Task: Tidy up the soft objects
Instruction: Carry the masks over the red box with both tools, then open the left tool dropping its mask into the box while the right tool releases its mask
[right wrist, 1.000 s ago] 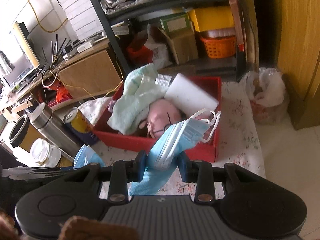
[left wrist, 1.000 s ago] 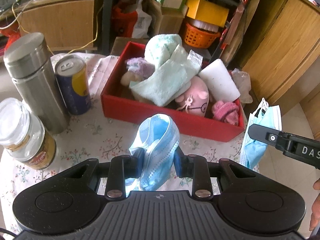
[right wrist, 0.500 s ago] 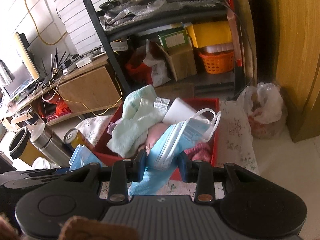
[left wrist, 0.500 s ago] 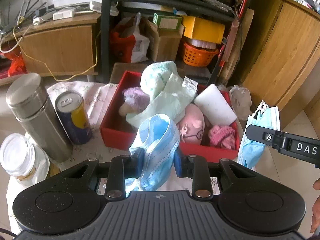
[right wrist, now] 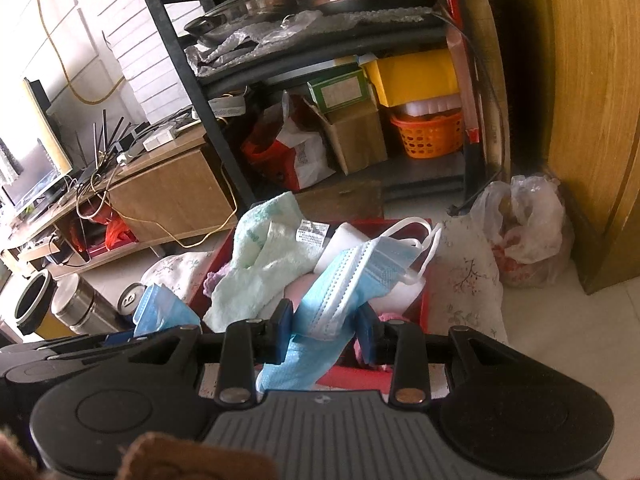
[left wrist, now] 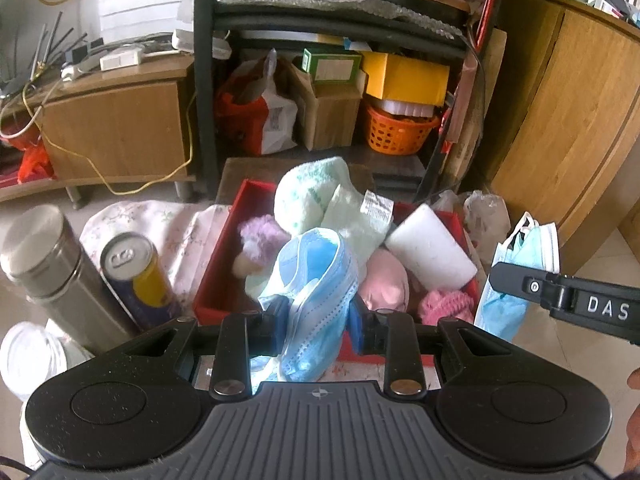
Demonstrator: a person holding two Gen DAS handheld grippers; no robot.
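A light blue face mask [left wrist: 320,280] is bunched between the pads of my left gripper [left wrist: 318,322], which is shut on it just in front of the red box [left wrist: 216,284]. My right gripper [right wrist: 326,332] is shut on a second blue mask [right wrist: 352,276], ear loops dangling, over the box's near right corner [right wrist: 424,312]. The box holds a pale green towel [left wrist: 320,200], a white foam block [left wrist: 432,248], a pink plush [left wrist: 384,280], a purple plush [left wrist: 258,232] and a pink knitted piece [left wrist: 444,304].
A steel flask [left wrist: 52,272], a drink can [left wrist: 136,276] and a jar [left wrist: 28,356] stand left of the box on the floral cloth [left wrist: 160,228]. Behind are a cluttered black shelf, an orange basket [left wrist: 396,132], a plastic bag [right wrist: 524,228] and a wooden cabinet [left wrist: 560,120].
Both grippers have lifted and tipped upward with their masks still held. The red box sits lower and farther in both views, and more of the shelf shows.
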